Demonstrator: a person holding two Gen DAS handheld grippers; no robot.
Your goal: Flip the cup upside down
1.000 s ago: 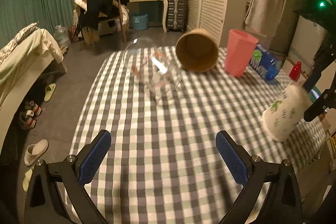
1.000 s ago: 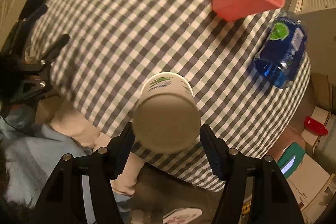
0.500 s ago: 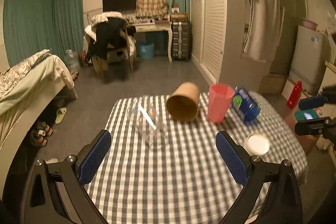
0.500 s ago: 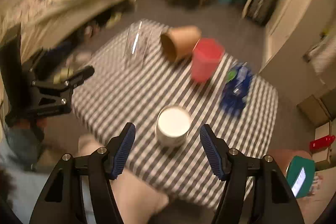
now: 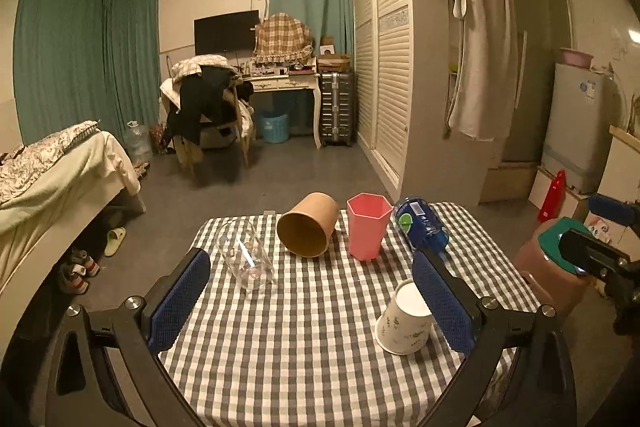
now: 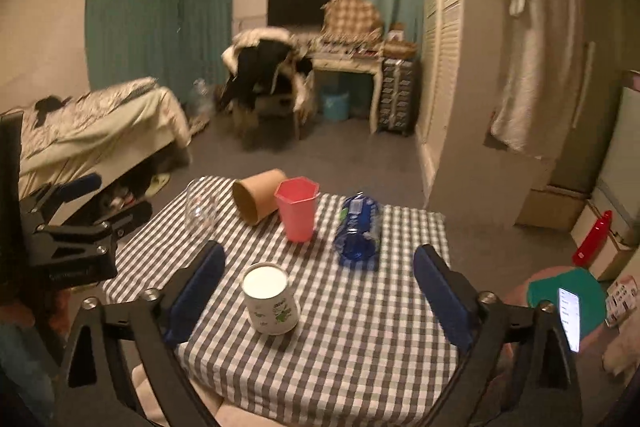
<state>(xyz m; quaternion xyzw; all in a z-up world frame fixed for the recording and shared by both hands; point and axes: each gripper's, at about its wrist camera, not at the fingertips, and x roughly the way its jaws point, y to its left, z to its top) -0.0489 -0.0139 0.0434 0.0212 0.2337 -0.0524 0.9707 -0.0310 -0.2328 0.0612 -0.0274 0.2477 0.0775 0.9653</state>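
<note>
A white paper cup with green print (image 5: 403, 321) stands upside down, base up, on the checked tablecloth (image 5: 312, 347) near its front right; it also shows in the right wrist view (image 6: 270, 301). My left gripper (image 5: 316, 301) is open and empty, held back above the table's front edge. My right gripper (image 6: 320, 297) is open and empty, drawn back from the cup; it shows at the right edge of the left wrist view (image 5: 600, 247).
A clear glass (image 5: 246, 259) lies on its side at the left. A brown paper cup (image 5: 308, 225) lies on its side, a pink cup (image 5: 366, 225) stands upright and a blue bottle (image 5: 420, 227) lies at the back. A stool with a green lid (image 6: 564, 297) stands to the right.
The right gripper let go of the white cup, which now stands base up on the cloth. Both grippers pulled back and up from the table.
</note>
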